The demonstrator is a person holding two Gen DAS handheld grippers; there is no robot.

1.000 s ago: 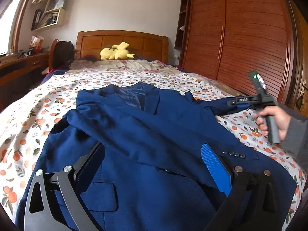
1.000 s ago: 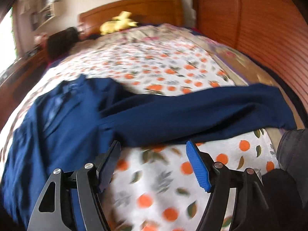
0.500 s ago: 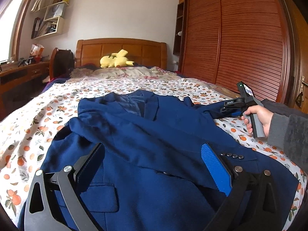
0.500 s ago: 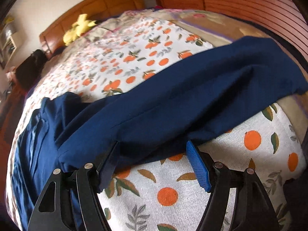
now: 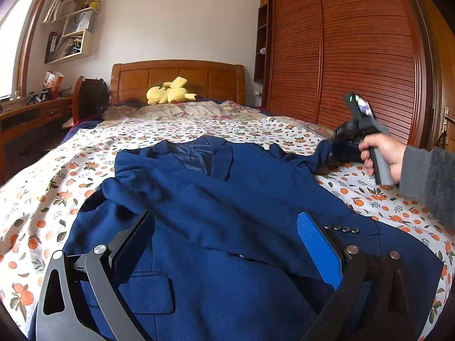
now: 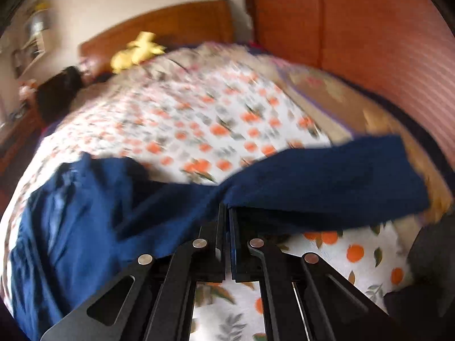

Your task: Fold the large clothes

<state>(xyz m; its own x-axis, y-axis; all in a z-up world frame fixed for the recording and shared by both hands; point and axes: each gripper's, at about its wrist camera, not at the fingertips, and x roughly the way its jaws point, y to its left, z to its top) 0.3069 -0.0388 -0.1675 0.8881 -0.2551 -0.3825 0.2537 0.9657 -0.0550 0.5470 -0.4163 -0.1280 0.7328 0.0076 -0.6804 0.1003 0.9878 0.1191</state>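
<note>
Your jacket [image 5: 227, 227] lies front-up on the bed [image 5: 51, 187], its long axis running from the hem near you to the collar, which points at the headboard [image 5: 176, 76]; one sleeve [image 6: 327, 176] stretches sideways toward the wardrobe [image 5: 355, 56]. Your right gripper [image 6: 227, 213] has just closed and, though that view is blurred, its fingers seem clamped on the sleeve's near edge partway along, lifting it off the bedspread. Your left gripper [image 5: 227, 244] hovers over the jacket's lower front with its fingers wide apart, gripping nothing.
</note>
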